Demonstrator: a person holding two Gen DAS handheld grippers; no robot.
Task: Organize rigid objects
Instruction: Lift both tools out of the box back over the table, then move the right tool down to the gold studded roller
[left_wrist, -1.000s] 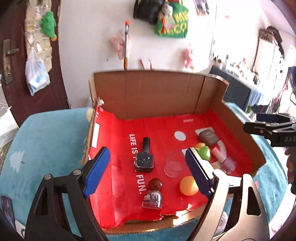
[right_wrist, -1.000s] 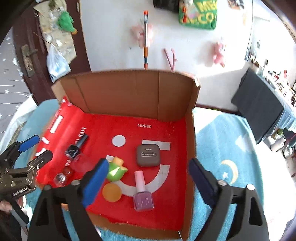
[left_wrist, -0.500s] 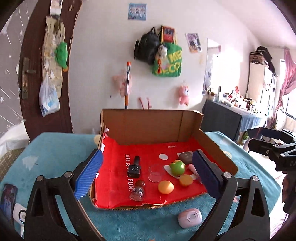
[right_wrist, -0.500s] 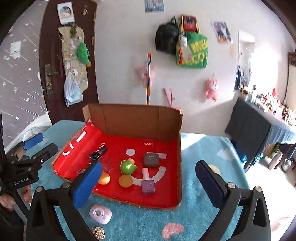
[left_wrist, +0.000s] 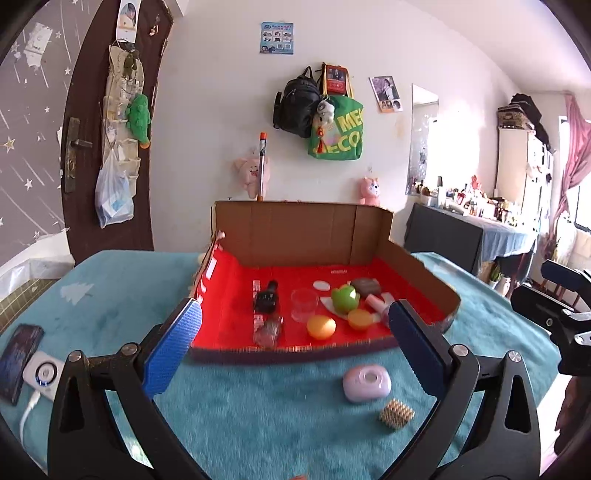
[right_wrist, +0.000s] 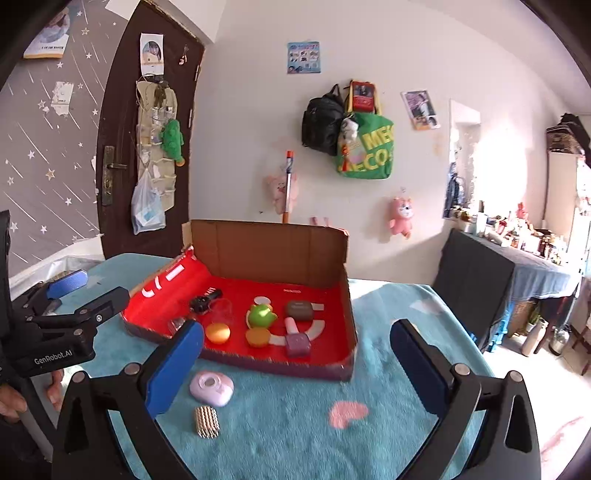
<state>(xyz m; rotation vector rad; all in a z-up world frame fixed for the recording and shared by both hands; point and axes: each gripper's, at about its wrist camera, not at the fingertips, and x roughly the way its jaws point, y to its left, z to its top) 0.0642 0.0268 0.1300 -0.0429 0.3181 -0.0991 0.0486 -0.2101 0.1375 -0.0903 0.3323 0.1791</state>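
Far left on the teal blanket (left_wrist: 258, 406) we note a phone (left_wrist: 16, 356) and a white charger (left_wrist: 42, 373), well apart from the work and likely not part of the sorting. Our left gripper (left_wrist: 291, 345) hangs back from the box (left_wrist: 295, 230), jaws spread wide, nothing between them; we judge it is held off so the whole layout stays in sight. Inside the red-lined box, from its left: a dark polish bottle (left_wrist: 266, 299) lying flat, a small clear bottle (left_wrist: 269, 330) near the front edge, a clear cup (left_wrist: 304, 302), an orange ball (left_wrist: 321, 326), a green toy (left_wrist: 344, 298), an orange disc (left_wrist: 360, 318), a brown compact (left_wrist: 365, 285) and a pink polish bottle (right_wrist: 295, 338) toward the right wall. The raised back flap keeps them from sliding out. Two things sit outside on the blanket, just in front of the box: a lilac case (left_wrist: 366, 382) and, beside it, a gold bead cube (left_wrist: 396, 412). We take these as what is left to put in. Our right gripper (right_wrist: 295, 363) is likewise fully open and empty, with the lilac case and cube lying low between its fingers, so it seems the better placed to fetch them.
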